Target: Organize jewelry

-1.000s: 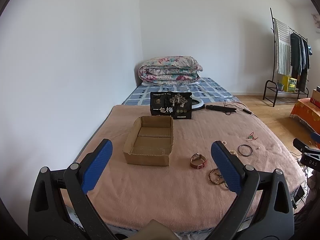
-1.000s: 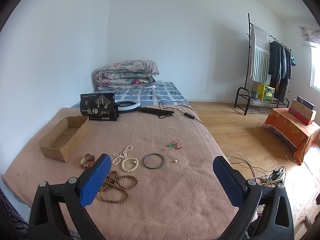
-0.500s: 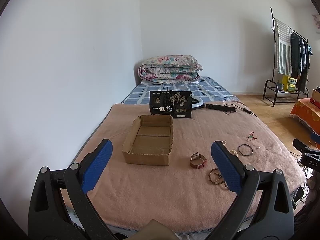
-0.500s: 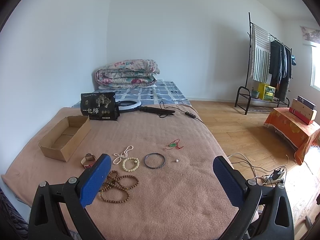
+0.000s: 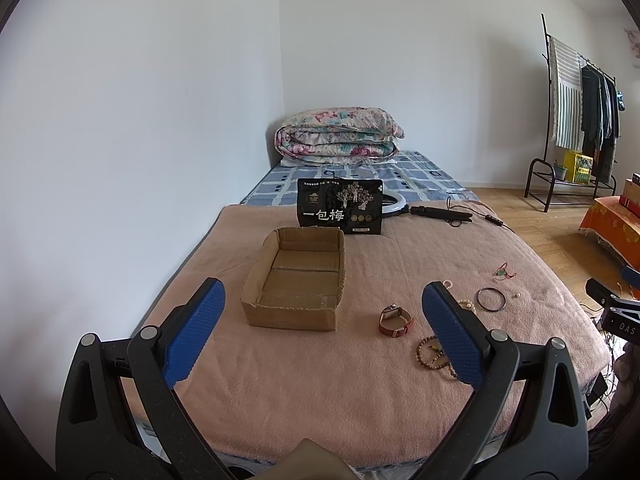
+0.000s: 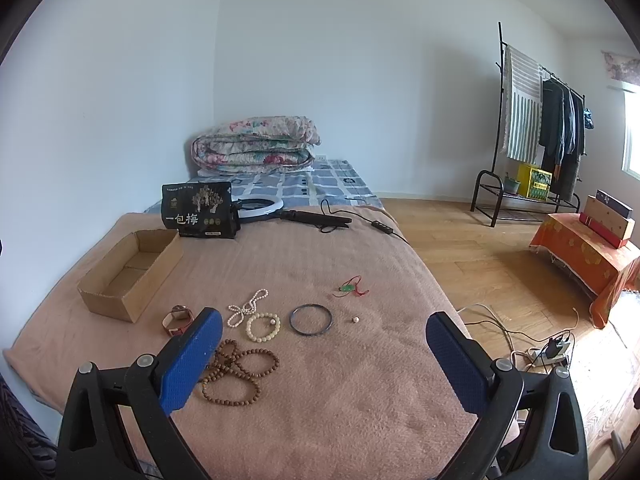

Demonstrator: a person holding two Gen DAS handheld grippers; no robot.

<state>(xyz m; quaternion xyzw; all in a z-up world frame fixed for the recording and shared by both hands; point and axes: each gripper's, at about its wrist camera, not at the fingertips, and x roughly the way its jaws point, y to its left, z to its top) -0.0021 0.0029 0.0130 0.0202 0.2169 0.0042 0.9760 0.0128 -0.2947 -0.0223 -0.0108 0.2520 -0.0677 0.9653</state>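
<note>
right tool (image 6: 324, 356) spread wide; wooden bead strand (image 6: 236, 372) beside its left finger

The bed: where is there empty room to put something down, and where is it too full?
Bare blanket lies in front of the bangle, and between box and watch. It is crowded from the watch to the bangle, where the bead strings lie.

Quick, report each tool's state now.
Left tool: open, holding nothing, above the blanket.
Right tool: open, holding nothing.
</note>
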